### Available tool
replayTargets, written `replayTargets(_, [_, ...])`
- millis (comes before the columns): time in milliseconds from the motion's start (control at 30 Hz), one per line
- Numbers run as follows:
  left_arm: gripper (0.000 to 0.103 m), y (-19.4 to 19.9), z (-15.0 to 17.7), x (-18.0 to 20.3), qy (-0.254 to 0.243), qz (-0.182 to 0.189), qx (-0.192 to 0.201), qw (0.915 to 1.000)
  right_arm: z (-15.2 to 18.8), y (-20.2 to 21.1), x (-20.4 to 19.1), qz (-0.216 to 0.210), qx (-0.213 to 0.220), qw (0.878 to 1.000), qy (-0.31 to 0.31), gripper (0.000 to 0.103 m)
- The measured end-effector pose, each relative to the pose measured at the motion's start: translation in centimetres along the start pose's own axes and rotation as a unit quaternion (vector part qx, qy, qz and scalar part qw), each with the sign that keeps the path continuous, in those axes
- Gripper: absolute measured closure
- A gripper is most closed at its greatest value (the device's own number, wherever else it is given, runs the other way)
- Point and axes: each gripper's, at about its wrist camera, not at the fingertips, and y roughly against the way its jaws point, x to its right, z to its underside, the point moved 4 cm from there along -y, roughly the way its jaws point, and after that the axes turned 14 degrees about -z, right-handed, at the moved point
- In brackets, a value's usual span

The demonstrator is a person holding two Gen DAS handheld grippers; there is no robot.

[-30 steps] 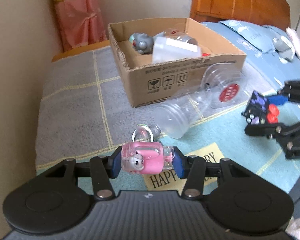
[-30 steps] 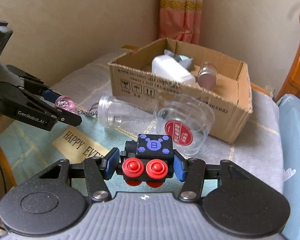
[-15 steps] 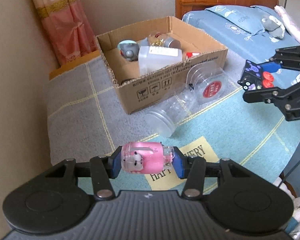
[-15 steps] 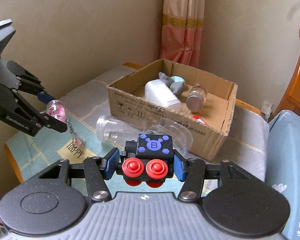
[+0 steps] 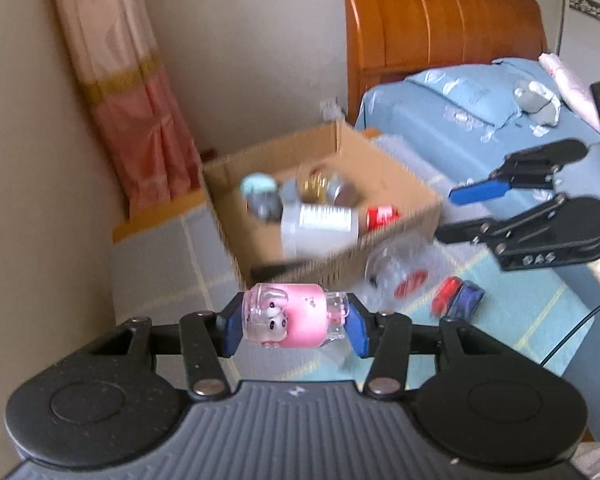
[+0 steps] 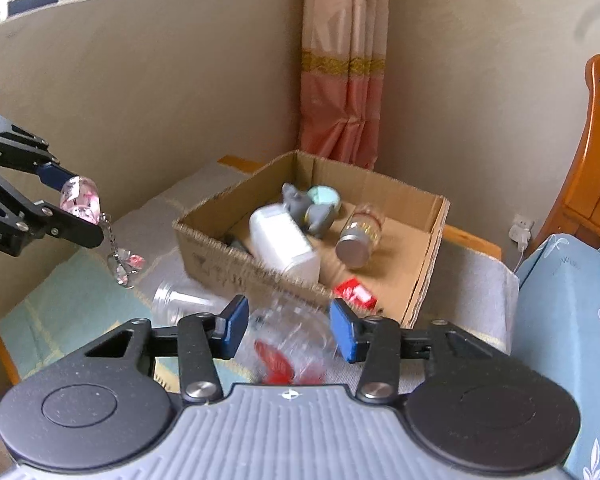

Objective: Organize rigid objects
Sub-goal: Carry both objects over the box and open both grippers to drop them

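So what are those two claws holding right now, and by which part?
Left jaws pinch the pink charm by its two ends. Right jaws have just closed further, with nothing between them.

Grey-and-teal checked cloth covers the bench, and the open cardboard box sits right on it. Clear jars lie just in front, the red-and-blue toy beside them.

Right gripper hovers at the near wall of the cardboard box, jaws just narrowed, pads apart, nothing between them. Inside the box: white bottle, grey toy, metal-lidded jar. Left of the box, the left gripper clamps a pink charm, chain dangling. A clear jar lies in front of the box.
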Motion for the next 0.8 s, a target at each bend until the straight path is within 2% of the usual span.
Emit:
replayTargets(133, [0.054,0.0,-1.6,0.0,-0.002,-0.004,0.017,0.9999,-0.4,-0.2,1.1,0.002,-0.003,1.000,-0.011,0.052])
replayTargets(267, [0.054,-0.3,-2.5,0.4,-0.010,0.000,0.022,0.9997,1.4,-0.3,0.5,-0.011,-0.019,1.000,-0.007,0.030])
replayTargets(333, [0.054,-0.5,-2.6,0.7,-0.014,0.000,0.022,0.9997,2.7,-0.7,-0.3,-0.021,-0.033,0.999,0.005,0.027])
replayTargets(500, [0.054,-0.4,-2.5,0.8,-0.014,0.002,0.021,0.9997,5.9,-2.8,-2.1,-0.065,-0.070,0.995,0.007,0.026])
replayTargets(733, [0.054,-0.6,-2.6,0.7,-0.017,0.002,0.019,0.9997,6.5,-6.2,-4.5,-0.091,-0.076,0.993,0.004,0.026])
replayTargets(800, [0.054,-0.6,-2.7,0.5,-0.016,0.001,0.020,0.9997,6.3,-7.4,-5.0,-0.100,-0.076,0.992,-0.003,0.022])
